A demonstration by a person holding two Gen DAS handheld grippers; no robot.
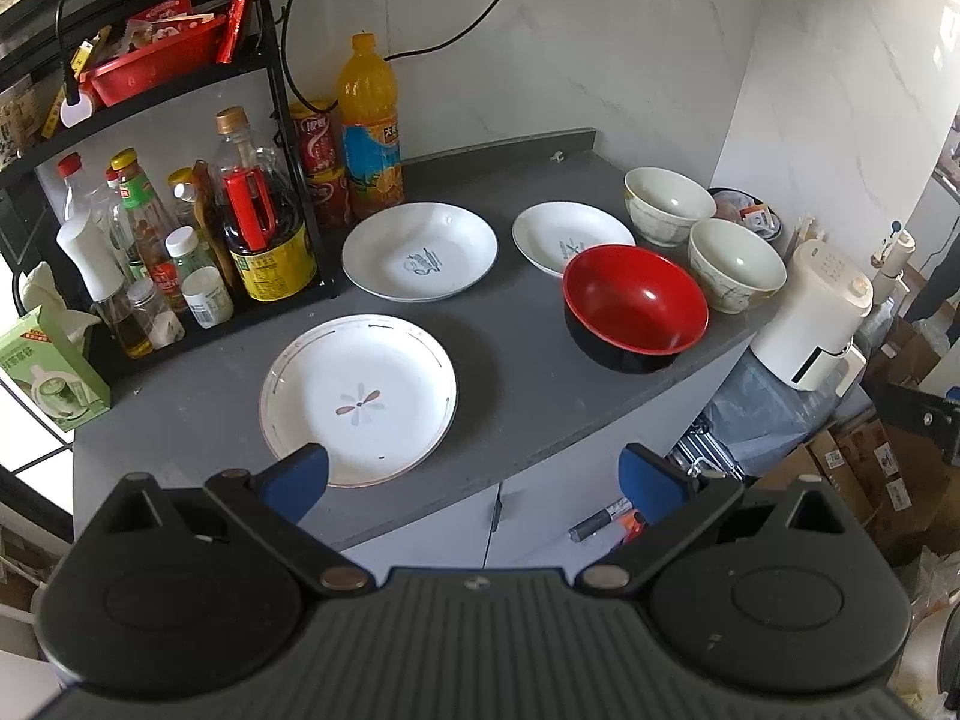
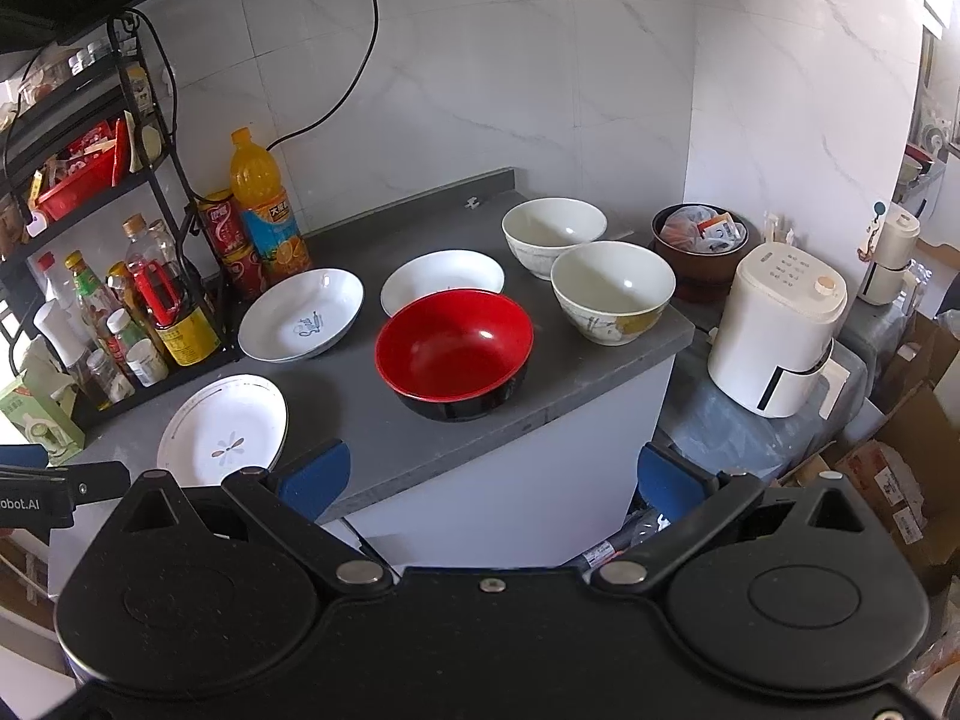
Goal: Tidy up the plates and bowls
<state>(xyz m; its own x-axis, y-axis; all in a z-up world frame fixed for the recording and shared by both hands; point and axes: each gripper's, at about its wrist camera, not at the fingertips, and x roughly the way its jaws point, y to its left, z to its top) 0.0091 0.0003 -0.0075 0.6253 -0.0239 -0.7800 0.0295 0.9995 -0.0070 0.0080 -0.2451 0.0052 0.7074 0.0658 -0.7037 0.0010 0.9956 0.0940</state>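
A home kitchen: grey counter [image 2: 336, 402], marble-tiled wall, rack of sauce bottles [image 1: 180, 240], white air fryer [image 2: 774, 330]

Legible txt: "obot.AI" (leading char cut off at frame edge) on left gripper [image 2: 36, 501] body. Bottle and can labels: not legible.
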